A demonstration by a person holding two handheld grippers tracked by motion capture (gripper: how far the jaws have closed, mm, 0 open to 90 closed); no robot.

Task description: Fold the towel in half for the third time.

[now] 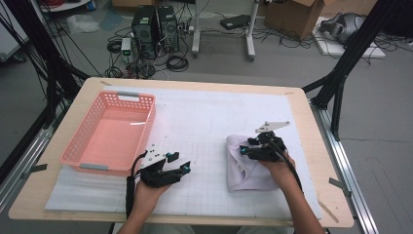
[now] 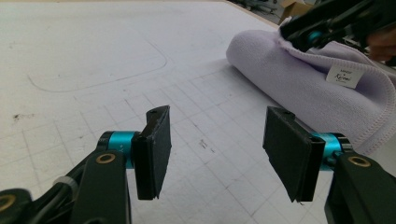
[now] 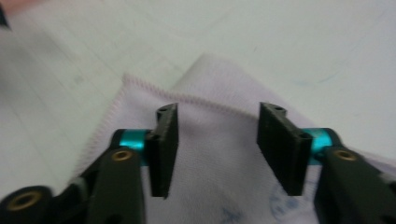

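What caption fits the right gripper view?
Right gripper, jaws open, poised over a folded lilac towel on the white mat.

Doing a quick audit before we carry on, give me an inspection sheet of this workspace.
Surface: wooden table under a white gridded mat.
Job's things: lilac folded towel, white label showing.
Clutter: empty pink basket at the left.
Grippers: left gripper jaws open over bare mat; right gripper jaws apart above the towel, not pressing it.
Cables: black cable along the left forearm; loose cables on the floor behind.
Surroundings: two computer towers, cardboard box, black frame legs.
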